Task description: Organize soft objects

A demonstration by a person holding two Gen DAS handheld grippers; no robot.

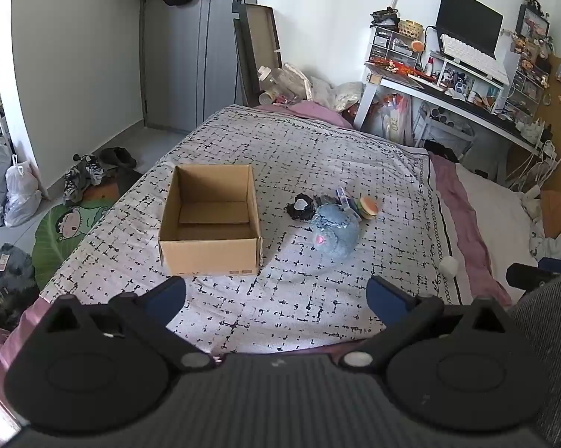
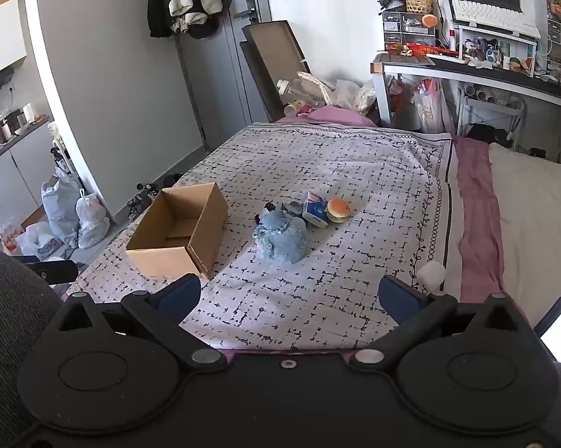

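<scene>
Toys lie in a small cluster on the patterned blanket (image 1: 317, 142), right of an open cardboard box (image 1: 210, 220) that stands upright with nothing visible inside. Nearest the cameras is a blue plush (image 1: 334, 233), with a pink spot showing in the left wrist view. Behind it, touching or just beside it, sit a black soft item (image 1: 300, 207), a blue-and-white carton toy (image 2: 316, 209) and a burger toy (image 1: 369, 207); the burger is at the far right of the group. A white pompom (image 1: 449, 264) lies apart from them near the blanket's right edge.

Both grippers hang over the near end of the bed, well short of the toys. The left gripper (image 1: 276, 295) has its fingers spread wide with nothing between them. The right gripper (image 2: 290, 295) is likewise spread wide and holds nothing. A cluttered desk (image 1: 448, 93) stands beyond the bed.
</scene>
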